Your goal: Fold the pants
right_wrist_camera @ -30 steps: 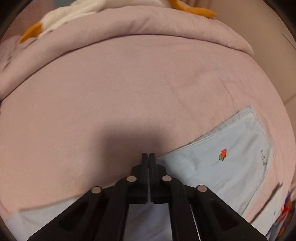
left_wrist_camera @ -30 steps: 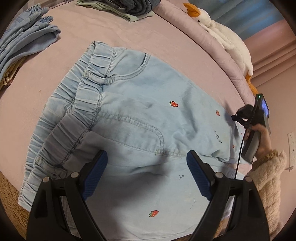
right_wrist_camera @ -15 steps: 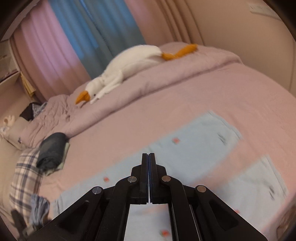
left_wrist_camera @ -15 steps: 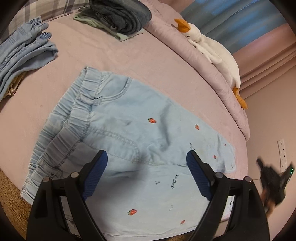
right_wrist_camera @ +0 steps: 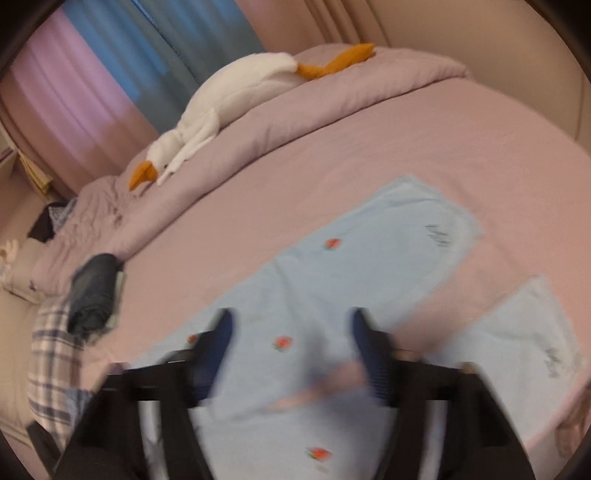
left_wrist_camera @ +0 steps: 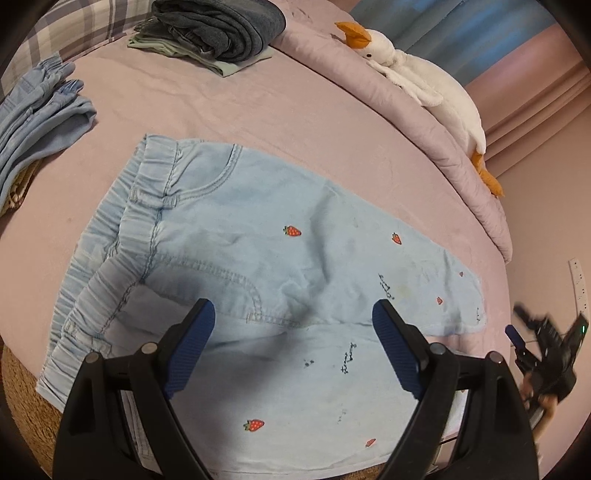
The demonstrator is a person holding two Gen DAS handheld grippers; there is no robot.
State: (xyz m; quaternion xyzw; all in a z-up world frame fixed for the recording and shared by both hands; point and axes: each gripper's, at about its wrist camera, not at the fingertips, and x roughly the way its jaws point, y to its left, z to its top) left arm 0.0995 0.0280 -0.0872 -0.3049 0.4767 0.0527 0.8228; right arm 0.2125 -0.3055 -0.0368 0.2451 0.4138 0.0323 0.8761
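Observation:
Light blue denim pants (left_wrist_camera: 258,266) with small strawberry prints lie flat on the pink bed, waistband (left_wrist_camera: 122,229) to the left, legs running right. My left gripper (left_wrist_camera: 293,343) hovers open above the crotch area with nothing between its blue pads. In the right wrist view the same pants (right_wrist_camera: 332,288) spread across the bed with both leg ends apart. My right gripper (right_wrist_camera: 291,343) is open and blurred by motion, held above the pants and holding nothing. The right gripper (left_wrist_camera: 546,350) also shows at the far right edge of the left wrist view, off the bed.
A white plush goose (left_wrist_camera: 424,81) lies on the rolled duvet at the back. A stack of folded dark jeans (left_wrist_camera: 218,33) sits at the far side. More folded blue denim (left_wrist_camera: 33,122) rests at the left. A plaid pillow (right_wrist_camera: 55,354) is at the left.
My right gripper has let go of the pant leg, pulled back off the bed and gone from shut to open. The left gripper has risen, showing more of the pants.

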